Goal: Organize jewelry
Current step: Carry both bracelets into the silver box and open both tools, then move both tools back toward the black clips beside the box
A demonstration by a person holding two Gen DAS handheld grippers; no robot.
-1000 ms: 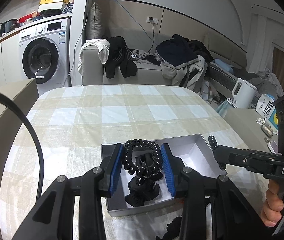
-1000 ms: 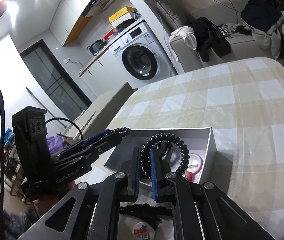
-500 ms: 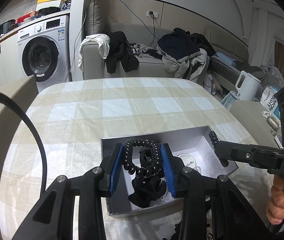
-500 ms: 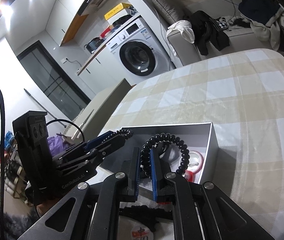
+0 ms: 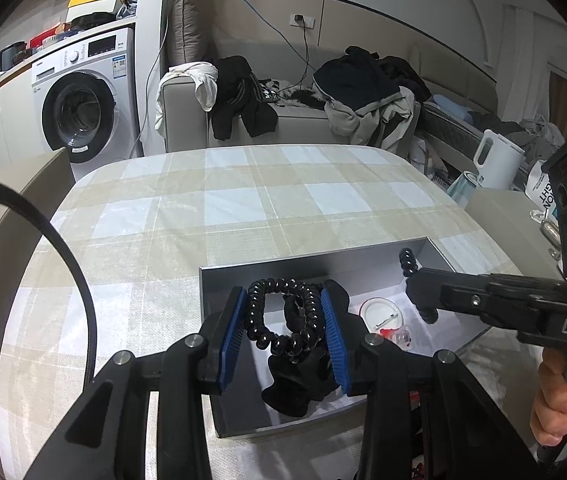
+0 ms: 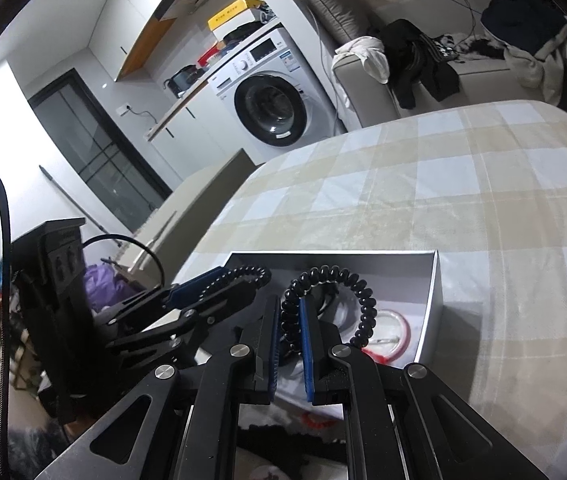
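In the left wrist view my left gripper (image 5: 283, 292) is shut on a black spiral hair tie (image 5: 257, 326), held across its blue pads just above the grey open box (image 5: 315, 262). From the right, my right gripper (image 5: 413, 284) reaches over the box's far corner, with a second black spiral tie (image 5: 406, 259) sticking up from its tip. The right wrist view shows that gripper (image 6: 288, 304) shut on this tie (image 6: 363, 304), which loops up and to the right. The left gripper (image 6: 239, 284) is beside it at the left. A black clip (image 5: 295, 384) lies in the box.
The box also holds a round clear badge (image 5: 379, 312) and a small red piece (image 5: 391, 334). It stands near the front of a checked tablecloth (image 5: 267, 204). A person's hand (image 5: 559, 400) holds the right gripper's handle. A cable (image 5: 63, 256) arcs at the left.
The right gripper has edged a little down and further in over the box with its tie. The left gripper has kept its grip and hardly moved.
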